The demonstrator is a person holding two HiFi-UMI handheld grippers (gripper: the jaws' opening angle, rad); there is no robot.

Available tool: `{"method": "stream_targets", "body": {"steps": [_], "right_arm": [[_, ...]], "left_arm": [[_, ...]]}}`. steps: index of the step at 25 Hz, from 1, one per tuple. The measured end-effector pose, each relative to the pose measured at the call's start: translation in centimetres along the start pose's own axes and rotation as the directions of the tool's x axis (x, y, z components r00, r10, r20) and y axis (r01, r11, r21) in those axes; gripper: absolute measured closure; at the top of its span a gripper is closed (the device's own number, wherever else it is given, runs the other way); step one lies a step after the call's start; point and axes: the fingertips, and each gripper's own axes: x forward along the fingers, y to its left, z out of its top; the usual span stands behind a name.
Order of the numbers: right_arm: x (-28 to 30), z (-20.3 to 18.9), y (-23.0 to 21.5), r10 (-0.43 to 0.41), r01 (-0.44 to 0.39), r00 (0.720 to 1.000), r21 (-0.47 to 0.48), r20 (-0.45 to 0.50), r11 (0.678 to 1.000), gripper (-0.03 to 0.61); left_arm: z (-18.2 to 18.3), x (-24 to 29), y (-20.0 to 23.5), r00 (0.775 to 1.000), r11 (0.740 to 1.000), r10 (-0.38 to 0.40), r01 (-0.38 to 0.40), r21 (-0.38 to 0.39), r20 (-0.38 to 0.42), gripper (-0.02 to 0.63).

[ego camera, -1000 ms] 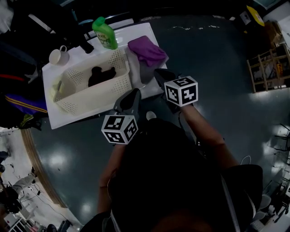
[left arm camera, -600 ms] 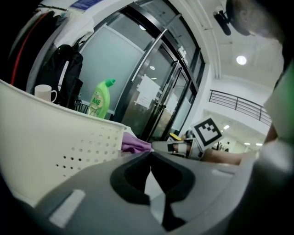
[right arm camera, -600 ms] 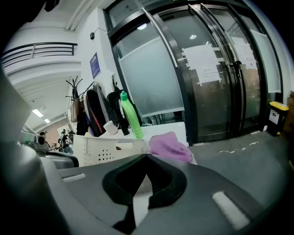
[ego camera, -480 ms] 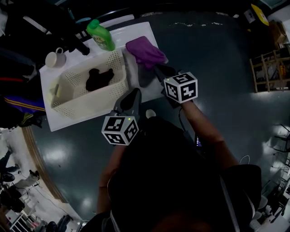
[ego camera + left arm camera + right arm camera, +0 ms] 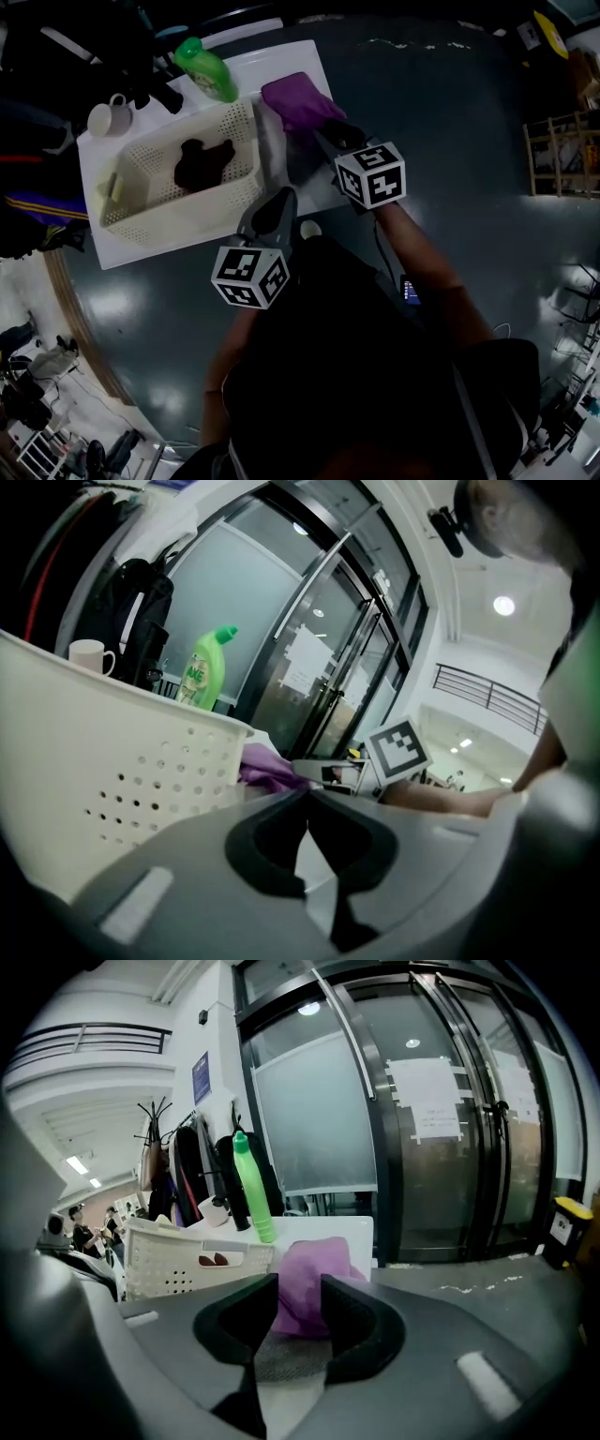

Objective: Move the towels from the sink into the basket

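L gripper (image 5: 307,797) fingers together, nothing btwn them, close beside the basket (image 5: 178,204) wall; R gripper (image 5: 298,1288) fingers have just been opening, now apart, purple towel (image 5: 298,98) showing in the gap, not pinched; it's heaped at the worktop (image 5: 141,251) far-right corner, next to the basket; dark towel (image 5: 202,161) lies inside basket.

— That basket (image 5: 187,208), is it plastic?
— White plastic, matt, punched all over with small holes. The purple towel (image 5: 298,100) beside it is soft cloth, a little fuzzy.
— And the green bottle (image 5: 208,73)?
— Glossy plastic. The mug (image 5: 105,117) looks glazed, and the dark floor (image 5: 450,141) is smooth and shiny.
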Motion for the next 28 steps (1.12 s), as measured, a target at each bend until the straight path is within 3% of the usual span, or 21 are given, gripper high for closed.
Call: {"method": "stream_targets", "body": {"steps": [4,10,15,20,28], "right_arm": [[0.9,0.2,-0.2,-0.021,0.021,1.000,-0.052,-0.010,0.998,0.356],[2.6,-0.7,0.4,-0.009,-0.002,0.997,-0.144,-0.079,0.990,0.291],[3.7,-2.1,0.4,-0.008,-0.018,0.988,-0.168,-0.152,0.986,0.290],[3.9,-2.5,-0.2,-0.038,0.006,0.984,-0.187,-0.171,0.982,0.362],[3.3,-2.1,-0.5,-0.028,0.007,0.988,-0.134,-0.151,0.991,0.496]], "left_arm": [[-0.2,0.2,0.0,1.000,1.000,-0.003,0.003,-0.015,-0.009,0.607],[-0.3,0.4,0.0,1.000,1.000,-0.005,0.005,-0.013,-0.018,0.607],[0.2,0.4,0.3,1.000,1.000,-0.002,0.002,-0.025,-0.009,0.607],[0.2,0.2,0.3,1.000,0.999,0.007,-0.007,-0.031,-0.004,0.607],[0.4,-0.2,0.6,1.000,0.999,0.023,-0.022,-0.037,0.007,0.607]]}}
